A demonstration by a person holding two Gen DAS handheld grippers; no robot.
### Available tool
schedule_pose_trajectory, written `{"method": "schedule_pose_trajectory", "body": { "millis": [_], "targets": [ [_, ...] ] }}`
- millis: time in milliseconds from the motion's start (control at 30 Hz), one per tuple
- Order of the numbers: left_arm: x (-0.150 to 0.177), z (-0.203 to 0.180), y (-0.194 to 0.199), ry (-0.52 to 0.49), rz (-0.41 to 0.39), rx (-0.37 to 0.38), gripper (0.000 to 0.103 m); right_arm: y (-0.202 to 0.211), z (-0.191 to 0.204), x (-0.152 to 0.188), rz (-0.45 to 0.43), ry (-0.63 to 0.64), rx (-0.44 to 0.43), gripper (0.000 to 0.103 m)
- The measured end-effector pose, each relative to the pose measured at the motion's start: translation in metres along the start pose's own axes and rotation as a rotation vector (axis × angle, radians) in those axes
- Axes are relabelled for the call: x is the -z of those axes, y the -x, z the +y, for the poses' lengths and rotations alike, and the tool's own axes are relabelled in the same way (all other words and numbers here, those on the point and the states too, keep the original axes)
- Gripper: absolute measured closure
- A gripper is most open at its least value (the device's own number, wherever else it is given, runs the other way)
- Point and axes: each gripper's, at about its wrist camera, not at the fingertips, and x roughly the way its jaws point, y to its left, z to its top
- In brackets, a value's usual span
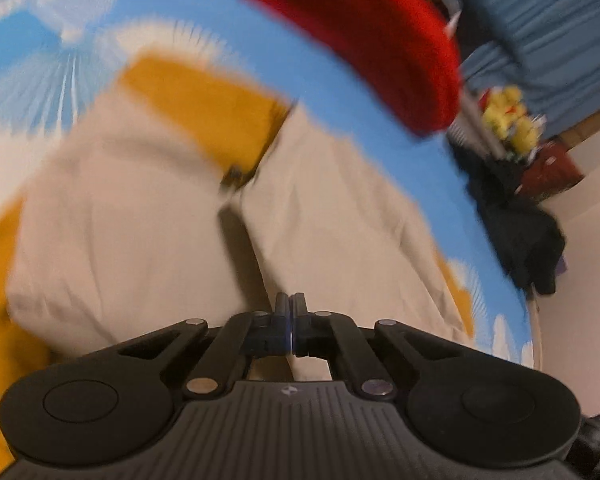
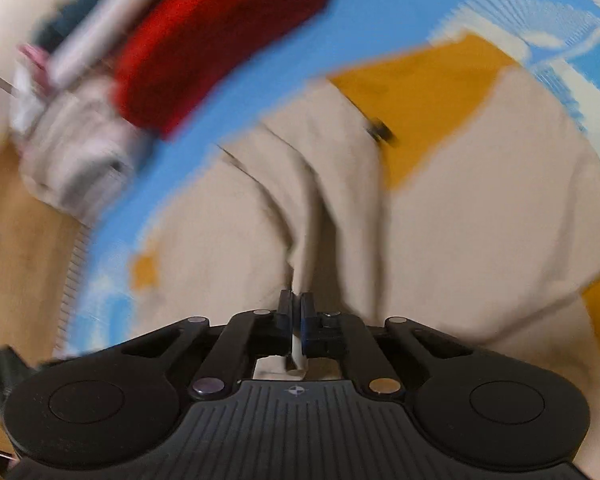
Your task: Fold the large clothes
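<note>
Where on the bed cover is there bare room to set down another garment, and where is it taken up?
Free: the blue cover in the strip between the beige garment and the red item, and the cloud-printed stretch beyond the garment's mustard lining. Crowded: the near middle, filled by the garment, and the far edge with the red item.

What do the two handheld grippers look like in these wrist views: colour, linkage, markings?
Both look identical. The left gripper and right gripper are matte black, with a ribbed dark grey base plate bearing a small crosshair mark. Two round side lobes have disc-shaped recesses. Flat linkage bars pivot on silver pins and lead to narrow black fingers with bluish pads. No cables or sleeves show.
</note>
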Motion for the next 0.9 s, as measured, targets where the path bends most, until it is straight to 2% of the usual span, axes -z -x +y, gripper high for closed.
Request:
{"method": "schedule_pose_trajectory", "body": {
  "millis": [67,133,167,233,300,333,400,433,500,533,633,733,833,900],
  "targets": [
    [-0.005,-0.001,0.012,-0.019,-0.059,0.009,0.103,0.014,0.002,-0.003,-0.049,-0.043,-0.137,0.101],
    [-0.004,0.003,0.011,-0.013,-0.036,-0.006,0.103,0.018,0.002,-0.002,-0.061,-0.076,-0.203,0.101],
    [-0.002,0.006,0.004,-0.011,0.011,-0.025,0.103,0.016,0.0,0.0,-0.043,-0.08,-0.176,0.101],
    [0.007,0.01,-0.015,-0.032,0.147,-0.107,0.103,0.002,-0.008,0.005,0.031,-0.072,-0.008,0.1],
    [0.016,0.014,-0.02,-0.056,0.179,-0.174,0.101,-0.009,-0.02,0.011,0.068,-0.078,0.124,0.096],
    [0.017,0.013,-0.019,-0.064,0.169,-0.175,0.099,-0.011,-0.024,0.012,0.075,-0.092,0.158,0.091],
    [0.012,0.003,-0.009,-0.087,0.116,-0.141,0.08,-0.01,-0.027,0.011,0.059,-0.114,0.165,0.086],
    [0.009,-0.003,-0.001,-0.11,0.065,-0.118,0.079,-0.007,-0.024,0.009,0.043,-0.109,0.159,0.084],
    [0.008,-0.016,0.011,-0.175,-0.012,-0.07,0.079,-0.001,-0.017,0.009,0.003,-0.086,0.145,0.074],
    [0.01,-0.023,0.013,-0.201,-0.03,-0.046,0.079,0.001,-0.014,0.008,-0.016,-0.077,0.135,0.066],
    [0.019,-0.035,0.007,-0.237,-0.001,0.045,0.079,0.004,-0.009,0.006,-0.055,-0.07,0.106,0.065],
    [0.03,-0.042,0.001,-0.252,0.03,0.045,0.079,0.001,-0.006,0.006,-0.058,-0.053,0.049,0.065],
    [0.033,-0.043,-0.006,-0.251,0.042,0.051,0.079,-0.018,-0.002,0.009,0.037,-0.025,0.046,0.061],
    [0.033,-0.043,-0.01,-0.247,0.055,0.056,0.079,-0.027,-0.003,0.013,0.08,0.004,0.099,0.074]
  ]
}}
